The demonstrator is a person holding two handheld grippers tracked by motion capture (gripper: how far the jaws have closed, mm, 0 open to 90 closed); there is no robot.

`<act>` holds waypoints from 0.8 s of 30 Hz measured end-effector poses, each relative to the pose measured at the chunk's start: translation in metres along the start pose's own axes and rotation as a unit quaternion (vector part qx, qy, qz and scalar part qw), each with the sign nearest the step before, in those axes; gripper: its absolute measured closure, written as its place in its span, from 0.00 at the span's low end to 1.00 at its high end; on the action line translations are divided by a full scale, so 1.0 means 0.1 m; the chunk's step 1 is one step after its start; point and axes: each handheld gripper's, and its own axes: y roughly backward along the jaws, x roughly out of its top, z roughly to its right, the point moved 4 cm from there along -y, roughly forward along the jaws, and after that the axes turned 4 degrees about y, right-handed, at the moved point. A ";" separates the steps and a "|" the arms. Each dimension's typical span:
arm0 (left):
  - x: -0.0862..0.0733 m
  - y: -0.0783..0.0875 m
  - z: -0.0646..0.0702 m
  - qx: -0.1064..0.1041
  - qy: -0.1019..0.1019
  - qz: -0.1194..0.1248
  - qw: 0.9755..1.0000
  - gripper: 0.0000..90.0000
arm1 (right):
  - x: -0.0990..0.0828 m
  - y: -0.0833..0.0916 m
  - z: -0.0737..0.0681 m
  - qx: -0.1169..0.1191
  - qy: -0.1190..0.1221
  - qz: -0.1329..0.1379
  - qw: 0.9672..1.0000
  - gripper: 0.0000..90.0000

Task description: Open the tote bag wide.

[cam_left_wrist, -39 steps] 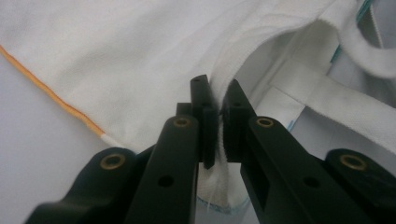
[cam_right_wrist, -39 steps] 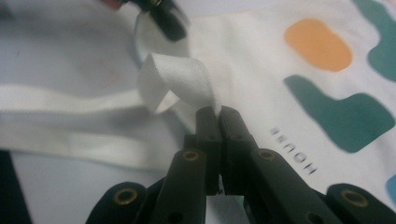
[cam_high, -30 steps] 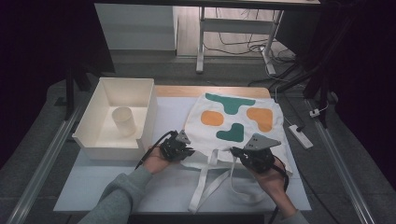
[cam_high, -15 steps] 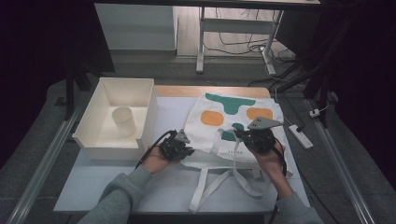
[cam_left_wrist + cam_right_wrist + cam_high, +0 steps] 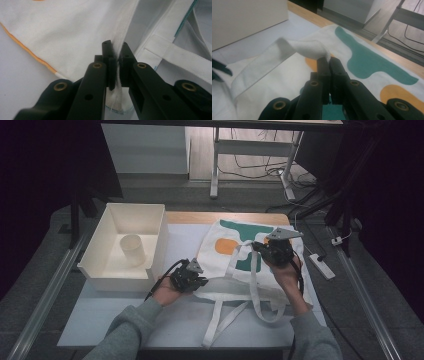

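Counter [image 5: 125,315] bearing a white bin [image 5: 152,222] with a cup [image 5: 132,250] inside, at left, and a cloth bag [image 5: 225,232] printed in green and orange, lying flat at right. Left tool [image 5: 192,279] clamped on the bag's near edge; right tool [image 5: 260,247] clamped on a white strap [image 5: 255,270], lifted above the bag.

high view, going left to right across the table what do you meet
white bin with a cup inside → left tongs shut on the tote bag's edge → right tongs shut on a bag handle → power strip
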 end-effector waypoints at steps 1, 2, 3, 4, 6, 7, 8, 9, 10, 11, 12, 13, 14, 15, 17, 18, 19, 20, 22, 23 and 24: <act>0.00 0.00 0.00 0.000 0.000 0.000 1.000 0.95 | 0.01 -0.03 0.03 -0.001 -0.002 0.002 1.000 0.98; 0.00 0.00 0.00 0.001 -0.001 0.000 1.000 0.95 | 0.01 -0.07 0.06 0.001 -0.007 0.001 1.000 0.97; 0.00 0.00 0.01 0.002 -0.002 0.000 1.000 0.95 | 0.01 -0.12 0.08 0.000 -0.008 -0.005 1.000 0.97; 0.00 0.00 0.01 0.003 -0.003 -0.002 1.000 0.95 | -0.01 -0.17 0.10 0.000 -0.008 -0.013 1.000 0.97; 0.00 0.00 0.00 0.002 -0.003 -0.003 1.000 0.95 | -0.09 -0.29 0.13 0.005 -0.013 -0.032 0.999 0.97; 0.00 -0.01 0.00 0.001 -0.002 -0.004 1.000 0.95 | -0.13 -0.35 0.14 0.006 -0.014 -0.045 0.999 0.97; 0.00 -0.01 0.00 0.001 -0.002 -0.005 1.000 0.95 | -0.18 -0.41 0.14 0.008 -0.015 -0.057 0.998 0.97; -0.01 -0.01 0.00 0.001 -0.001 -0.006 1.000 0.95 | -0.22 -0.45 0.15 0.013 -0.016 -0.069 0.997 0.97; -0.01 -0.02 0.00 0.001 -0.002 -0.007 1.000 0.95 | -0.31 -0.53 0.14 0.022 -0.022 -0.090 0.995 0.97; -0.01 -0.02 0.00 0.001 -0.002 -0.008 1.000 0.95 | -0.31 -0.53 0.14 0.022 -0.022 -0.090 0.995 0.97; -0.01 -0.02 0.00 0.002 -0.002 -0.009 1.000 0.95 | -0.35 -0.57 0.14 0.026 -0.023 -0.100 0.994 0.97; -0.01 -0.02 0.00 0.001 -0.003 -0.010 1.000 0.95 | -0.38 -0.60 0.13 0.029 -0.024 -0.109 0.993 0.97; -0.01 -0.02 0.00 0.001 -0.003 -0.010 1.000 0.95 | -0.42 -0.63 0.12 0.033 -0.026 -0.117 0.992 0.97; -0.01 -0.02 0.00 0.002 -0.003 -0.010 1.000 0.95 | -0.45 -0.66 0.11 0.038 -0.029 -0.124 0.991 0.97; -0.01 -0.02 0.00 0.002 -0.002 -0.011 1.000 0.95 | -0.51 -0.70 0.08 0.047 -0.031 -0.140 0.989 0.96; -0.01 -0.03 0.00 0.001 -0.002 -0.010 1.000 0.95 | -0.53 -0.72 0.07 0.052 -0.030 -0.146 0.987 0.96; -0.01 -0.03 0.00 0.001 -0.001 -0.010 1.000 0.95 | -0.54 -0.73 0.05 0.056 -0.030 -0.153 0.986 0.94; -0.01 -0.03 -0.01 0.000 0.001 -0.009 1.000 0.95 | -0.54 -0.73 0.04 0.057 -0.028 -0.157 0.986 0.92; -0.01 -0.02 -0.01 -0.001 0.005 -0.006 1.000 0.95 | -0.52 -0.69 0.02 0.056 -0.024 -0.150 0.987 0.76; -0.01 -0.02 -0.01 -0.001 0.005 -0.005 1.000 0.95 | -0.48 -0.65 0.01 0.055 -0.025 -0.142 0.988 0.69; -0.01 -0.01 -0.01 -0.002 0.005 -0.004 1.000 0.95 | -0.44 -0.59 -0.01 0.053 -0.029 -0.133 0.989 0.63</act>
